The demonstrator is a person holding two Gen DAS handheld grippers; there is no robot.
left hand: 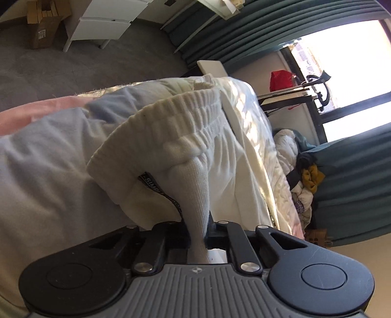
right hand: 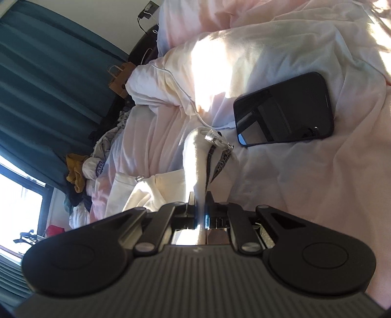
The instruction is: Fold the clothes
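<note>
A white garment with a ribbed elastic waistband (left hand: 171, 122) lies over the bed. My left gripper (left hand: 199, 227) is shut on a bunch of its cloth near the waistband, beside a black printed drawstring (left hand: 161, 188). My right gripper (right hand: 200, 195) is shut on another white part of the same garment (right hand: 195, 156), where the drawstring ends with metal tips (right hand: 215, 139) hang. The rest of the white garment (right hand: 146, 190) trails to the left below it.
A black phone (right hand: 283, 110) lies on the pale pink bedding (right hand: 317, 183) to the right of the right gripper. A white cable (right hand: 180, 88) runs across the pillow. A heap of clothes (left hand: 305, 181) sits by teal curtains (left hand: 354, 183). White drawers (left hand: 105, 22) stand on grey carpet.
</note>
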